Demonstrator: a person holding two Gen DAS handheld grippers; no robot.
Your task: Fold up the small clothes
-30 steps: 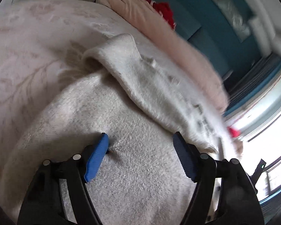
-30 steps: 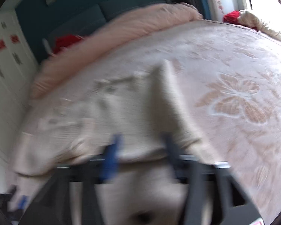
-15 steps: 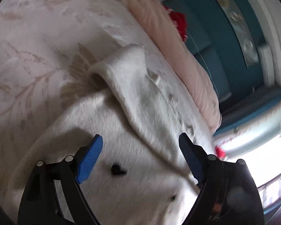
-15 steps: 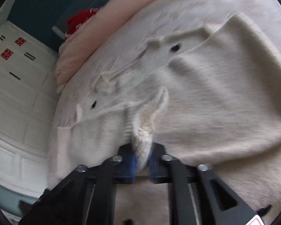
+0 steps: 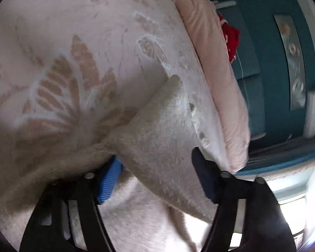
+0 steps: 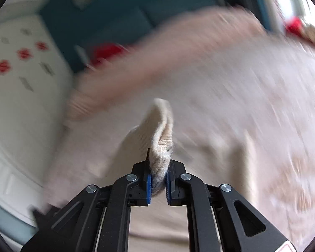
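A cream fuzzy knitted garment [image 5: 157,142] lies on the bed. In the left wrist view a folded flap of it runs between the fingers of my left gripper [image 5: 157,176], which is open, its blue pads [image 5: 109,178] wide apart around the flap. In the right wrist view my right gripper [image 6: 158,182] is shut on a ribbed edge of the cream garment [image 6: 160,147], which stands up as a pinched fold between the pads. The rest of the garment below is blurred.
The garment lies on a pale pink bedspread [image 5: 63,73] with a tan leaf pattern. A pink rolled quilt [image 5: 216,79] and a red item [image 5: 231,37] lie at the bed's far edge by a teal wall. White cabinet doors [image 6: 21,84] stand at the left.
My right gripper, shut on the garment's edge, has lifted and swung with it; its view is now motion-blurred. My left gripper has moved forward so the folded flap lies between its open fingers.
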